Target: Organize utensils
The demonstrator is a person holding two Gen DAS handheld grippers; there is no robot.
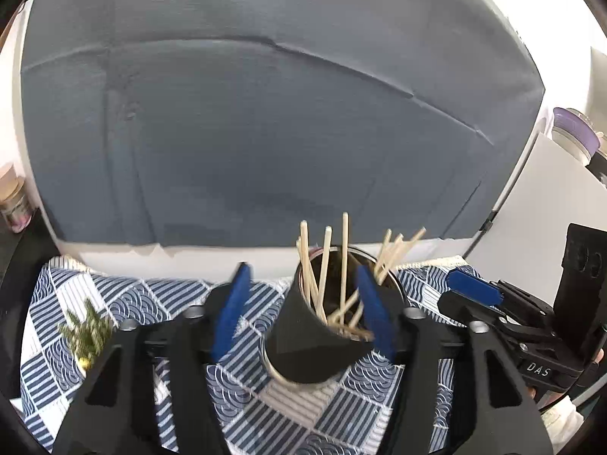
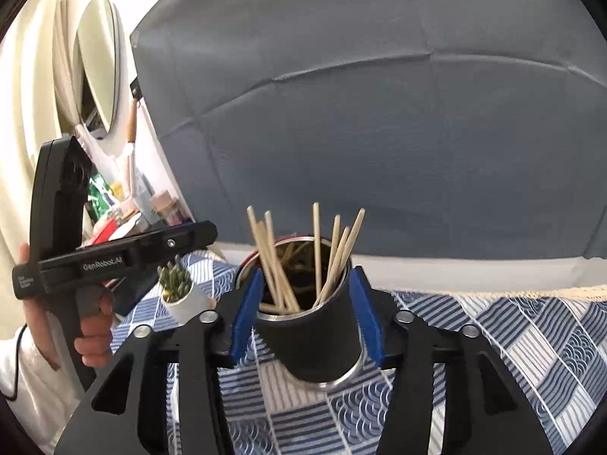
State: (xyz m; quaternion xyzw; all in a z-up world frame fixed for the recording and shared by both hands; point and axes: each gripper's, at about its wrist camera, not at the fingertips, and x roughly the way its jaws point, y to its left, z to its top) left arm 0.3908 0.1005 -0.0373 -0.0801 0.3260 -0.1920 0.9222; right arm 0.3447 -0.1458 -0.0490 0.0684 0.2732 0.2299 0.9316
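The right gripper (image 2: 305, 316) stands with its blue pads either side of the black cup (image 2: 315, 341), which sits between them on the patterned cloth (image 2: 531, 341). A sliver of gap shows at the left pad; whether the right pad touches the wall cannot be told, so the jaws read as partly open around the cup, not clamped.

The left gripper (image 1: 303, 303) is also part open and holds nothing. From it the same cup (image 1: 311, 345) lies between the jaws but off to the right, close against the right pad and clear of the left. The right hand is judged better centred on it.

Just beyond the pads, the chopsticks (image 2: 303, 254) stand roughly upright in the cup, fanning outward. Another metal cup rim shows behind. Farther left sits a small potted plant (image 2: 178, 288).
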